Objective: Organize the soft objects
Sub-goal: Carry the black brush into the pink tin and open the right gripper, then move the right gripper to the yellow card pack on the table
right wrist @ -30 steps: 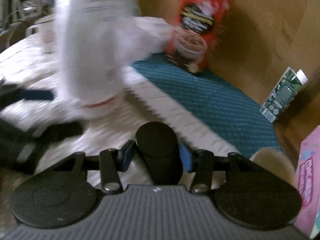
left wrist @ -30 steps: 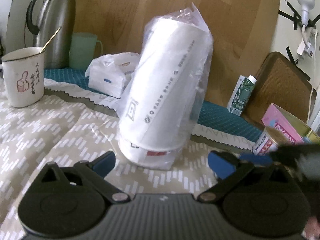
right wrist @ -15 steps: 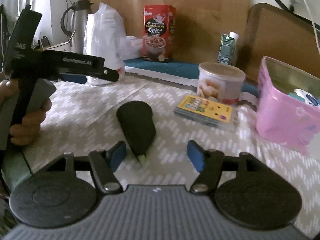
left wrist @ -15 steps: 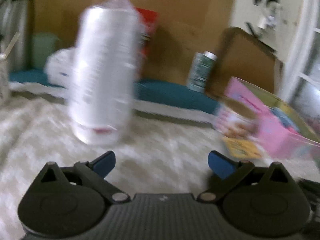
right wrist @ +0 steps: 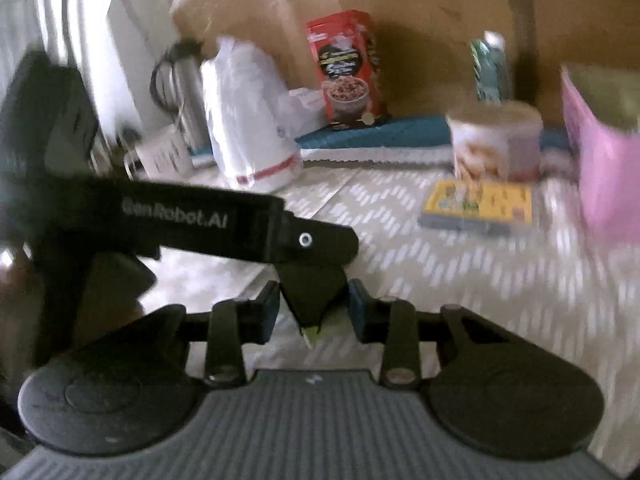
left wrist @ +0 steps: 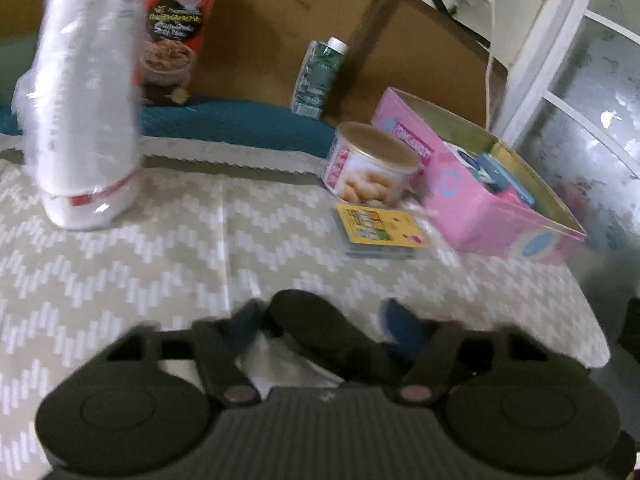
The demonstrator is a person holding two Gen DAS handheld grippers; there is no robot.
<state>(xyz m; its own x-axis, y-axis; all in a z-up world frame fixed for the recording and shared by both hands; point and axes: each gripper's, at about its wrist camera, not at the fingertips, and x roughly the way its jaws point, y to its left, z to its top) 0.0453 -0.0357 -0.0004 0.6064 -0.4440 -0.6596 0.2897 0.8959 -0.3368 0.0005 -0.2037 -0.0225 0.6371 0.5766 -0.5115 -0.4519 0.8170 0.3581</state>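
My left gripper [left wrist: 324, 322] has just been closing, and a dark, soft, rounded object [left wrist: 320, 328] lies between its blue pads [left wrist: 404, 326]. The left pad sits against the object's side; the picture is too blurred for me to tell whether the right pad touches it. In the right wrist view the same dark object [right wrist: 314, 292] sits between the fingers of my right gripper [right wrist: 314, 306], its pale green tip pointing toward the camera. Those jaws have also just been closing, yet thin gaps show on both sides, so I am not squeezing it. The object rests on the zigzag-patterned tablecloth [left wrist: 120, 264].

My left gripper's black body [right wrist: 200, 216] crosses the right view and carries white lettering that reads "GenRobot.AI". A hand [right wrist: 16, 280] shows dimly at the left edge behind it.

Farther back stands a tall white roll wrapped in clear plastic [left wrist: 86, 120] with a red band near its base; its print is unreadable. Behind it leans a red cereal box [left wrist: 176, 32] showing a bowl, the lettering too blurred to read. A green drink carton [left wrist: 320, 74] with a white cap stands near the brown board. A round tin [left wrist: 372, 164] with red lettering and pictured snacks sits just beside a pink box [left wrist: 480, 208], whose side bears writing I cannot make out. A yellow card pack [left wrist: 380, 230] lies flat in front of the tin.
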